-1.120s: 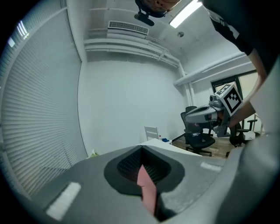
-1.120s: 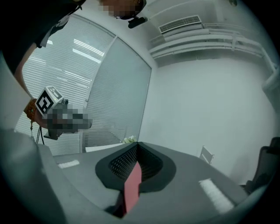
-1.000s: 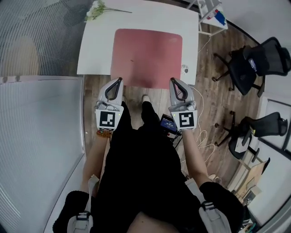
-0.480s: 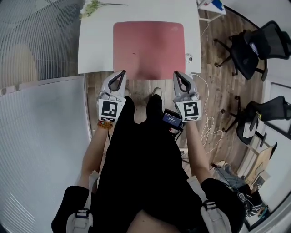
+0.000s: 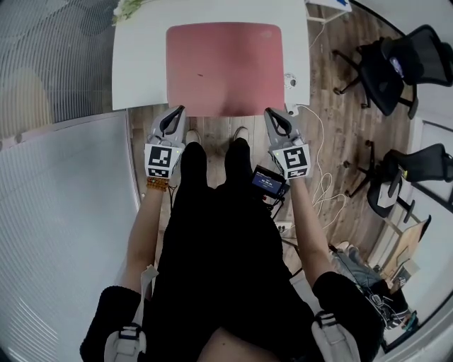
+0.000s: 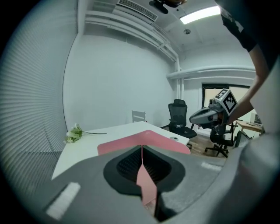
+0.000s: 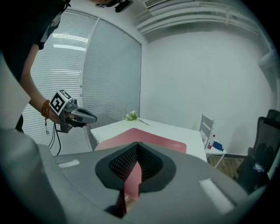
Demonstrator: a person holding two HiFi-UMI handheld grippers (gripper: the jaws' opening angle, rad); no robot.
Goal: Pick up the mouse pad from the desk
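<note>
**Pad flat on desk, both grippers closed at its near edge**

Pad (image 5: 225,67): thin flat sheet, rectangular with rounded corners, matte dusty pink, one small dark speck left of centre. Lying flat on the desk (image 5: 141,63), covering most of its middle, near edge reaching the desk's near edge. Not lifted, no corner raised.

Desk: smooth white top, rectangular, bare white margins left and right of the pad.

Left gripper (image 5: 178,111): grey moulded shell, black ribbed inner faces, jaws brought together with nothing clamped between them. Tip just at the pad's near left corner; contact not determinable. Pink visible through the slit below the meeting tips.

Right gripper (image 5: 270,113): same build, jaws likewise together and empty, tip just at the pad's near right corner; contact not determinable there either. Black-and-white marker cube on the back of each.

Beaded bracelet (image 5: 157,185) on the left wrist.

On the desk beyond the pad: green-and-white sprig (image 5: 127,8) with a thin stem at the far left corner; small white round puck (image 5: 289,80) at the right edge, just beside the pad, white cable (image 5: 322,177) trailing off it in loops over the floor.

Surroundings: wood-plank floor (image 5: 340,141); two black mesh-back chairs (image 5: 396,71) well to the right; ribbed translucent partition (image 5: 64,212) on the left.
</note>
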